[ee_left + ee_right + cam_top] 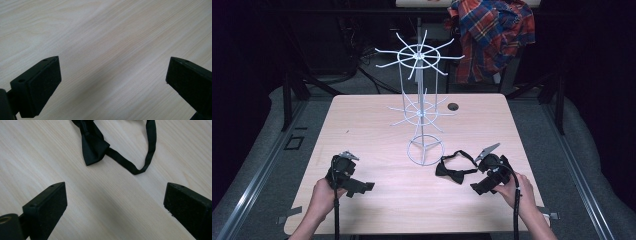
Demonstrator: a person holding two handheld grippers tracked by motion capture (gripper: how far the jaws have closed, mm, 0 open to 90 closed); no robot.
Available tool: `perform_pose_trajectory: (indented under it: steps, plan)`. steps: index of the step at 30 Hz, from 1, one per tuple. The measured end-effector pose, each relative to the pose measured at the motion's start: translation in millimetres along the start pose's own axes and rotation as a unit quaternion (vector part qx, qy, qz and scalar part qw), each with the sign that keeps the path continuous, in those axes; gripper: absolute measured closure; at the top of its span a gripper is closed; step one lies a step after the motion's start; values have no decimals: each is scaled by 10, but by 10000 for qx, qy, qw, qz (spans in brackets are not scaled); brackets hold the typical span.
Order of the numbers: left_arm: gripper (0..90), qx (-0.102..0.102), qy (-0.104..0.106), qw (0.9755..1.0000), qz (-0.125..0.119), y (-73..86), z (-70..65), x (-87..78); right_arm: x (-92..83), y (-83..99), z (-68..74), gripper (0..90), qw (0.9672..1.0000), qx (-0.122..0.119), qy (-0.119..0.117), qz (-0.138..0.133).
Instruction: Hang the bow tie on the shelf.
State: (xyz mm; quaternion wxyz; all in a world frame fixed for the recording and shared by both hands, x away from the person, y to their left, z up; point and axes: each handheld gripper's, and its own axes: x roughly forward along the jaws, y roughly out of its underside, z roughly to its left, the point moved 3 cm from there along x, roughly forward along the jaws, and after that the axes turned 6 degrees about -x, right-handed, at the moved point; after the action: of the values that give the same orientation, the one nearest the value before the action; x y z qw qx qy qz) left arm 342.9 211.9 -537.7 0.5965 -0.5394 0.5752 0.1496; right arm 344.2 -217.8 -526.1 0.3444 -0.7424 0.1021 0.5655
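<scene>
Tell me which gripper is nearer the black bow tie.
Right. The right gripper sits just beside the bow tie, its open jaws aimed at it without touching. The left gripper is across the table, on the far side of the wire rack.

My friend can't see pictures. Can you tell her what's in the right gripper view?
A black bow tie with its thin strap looped beside it lies on a pale wooden table. The right gripper points at it, jaws wide apart and holding nothing.

Matt black cloth bow tie [93, 143] on smooth pale wood-grain table [377, 130]; rack [420, 107] seemingly white-coated wire.
</scene>
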Motion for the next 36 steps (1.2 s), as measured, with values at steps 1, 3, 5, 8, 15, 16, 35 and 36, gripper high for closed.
perform_pose_trajectory:
  steps: [1, 3, 5, 8, 15, 16, 35, 36]
  plan:
    - [1, 2, 0, 10000, 2, 0, 0, 0, 6, -22, 2, 45, 10000, -2, -49, -9]
    - [1, 6, 0, 10000, 0, 0, 0, 0, 8, -66, 1, 45, 10000, -48, -17, -20]
    - [1, 2, 2, 10000, -5, 1, 1, -2, 23, -117, 9, 45, 10000, -74, -16, -56]
    - [1, 0, 2, 10000, -6, 1, 2, -2, 41, -173, 16, 45, 9999, -120, -33, -61]
    - [1, -2, -16, 10000, -24, 0, 4, -3, 141, -341, 69, 45, 9995, -286, -103, -35]
    - [1, 10, -21, 10000, -23, 0, 8, -4, 151, -364, 71, 44, 9994, -335, -88, 3]
    - [0, -68, 124, 9998, -133, 0, 13, -24, 451, -588, 104, 0, 9986, -377, -303, 190]
    - [0, -68, 121, 9998, -135, 0, 12, -24, 460, -594, 102, 0, 9986, -395, -295, 198]
